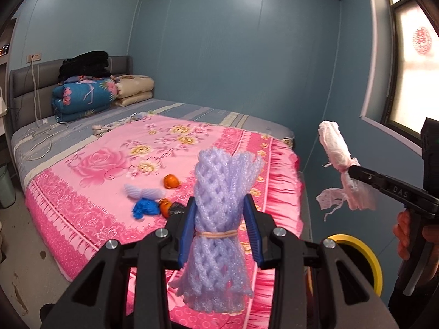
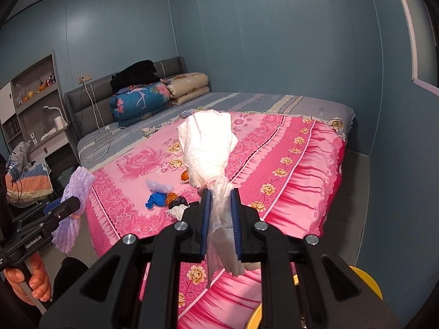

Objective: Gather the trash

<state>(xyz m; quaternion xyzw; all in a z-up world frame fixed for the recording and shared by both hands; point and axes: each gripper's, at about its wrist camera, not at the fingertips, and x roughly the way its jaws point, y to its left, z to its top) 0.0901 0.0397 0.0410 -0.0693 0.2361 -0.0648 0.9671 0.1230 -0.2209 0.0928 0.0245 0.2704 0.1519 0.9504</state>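
My left gripper (image 1: 221, 205) is shut on a bundle of purple foam fruit netting (image 1: 222, 192) tied with a rubber band, held upright in the air above the foot of the bed. My right gripper (image 2: 221, 198) is shut on a wad of white tissue paper (image 2: 205, 148), also held up; it also shows in the left wrist view (image 1: 336, 150). On the pink floral bedspread (image 1: 109, 164) lie more trash: a pale foam net (image 1: 142, 192), a blue crumpled piece (image 1: 145, 208), orange peels (image 1: 171, 181) and a dark scrap (image 1: 175, 208).
A yellow-rimmed bin (image 1: 367, 260) stands on the floor at the foot of the bed, below right of both grippers. Folded quilts (image 1: 82, 96) and cables lie at the headboard. Shelves (image 2: 35, 96) stand left of the bed. A window (image 1: 411, 63) is on the right wall.
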